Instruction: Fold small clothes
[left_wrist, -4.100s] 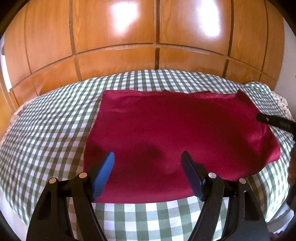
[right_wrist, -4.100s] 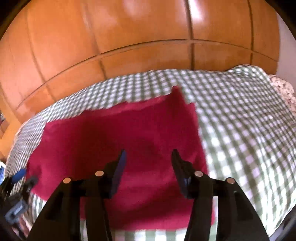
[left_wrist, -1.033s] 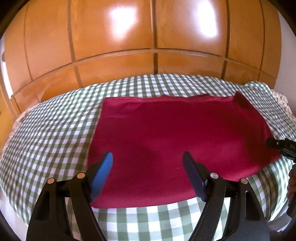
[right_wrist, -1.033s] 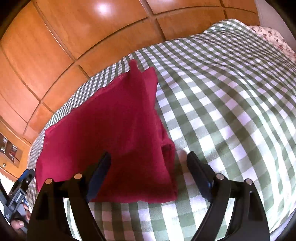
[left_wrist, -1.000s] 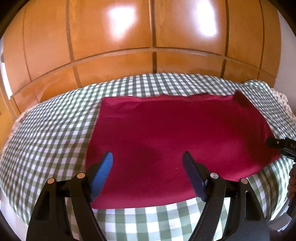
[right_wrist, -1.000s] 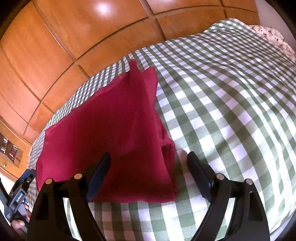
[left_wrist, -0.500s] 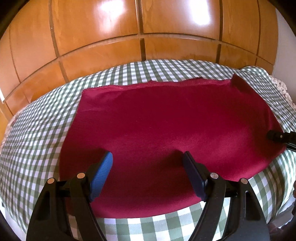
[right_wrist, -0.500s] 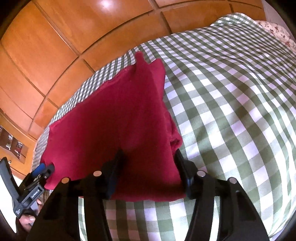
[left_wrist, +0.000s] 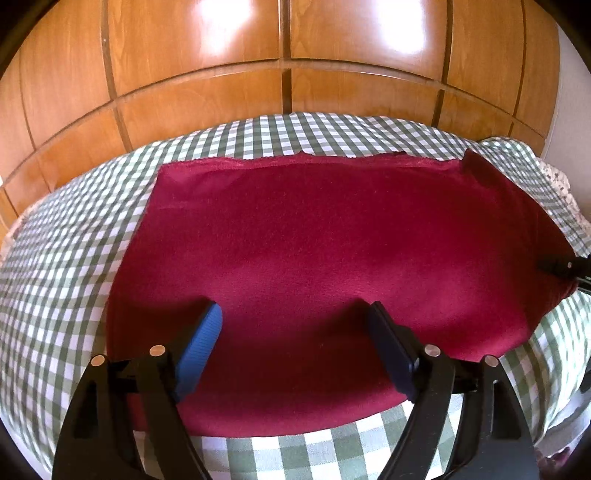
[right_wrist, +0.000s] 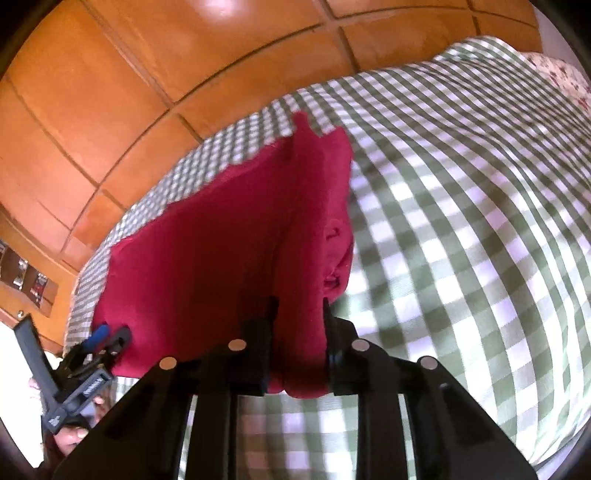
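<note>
Since a second ago, the red cloth (right_wrist: 221, 266) has been pinched at its near corner between the closing jaws of the right gripper (right_wrist: 297, 314). It is spread on the checked bedcover (left_wrist: 66, 236), under the wide-open, empty left gripper (left_wrist: 291, 325). No fold is made yet.

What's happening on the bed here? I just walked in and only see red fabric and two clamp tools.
A person is folding a red cloth spread on a green checked bedcover, a handheld gripper in each hand. The right gripper is closing on the cloth's near right corner, which is bunched between its jaws. The left gripper hovers wide open over the cloth's near left edge, gripping nothing. No fold has been made yet.
</note>
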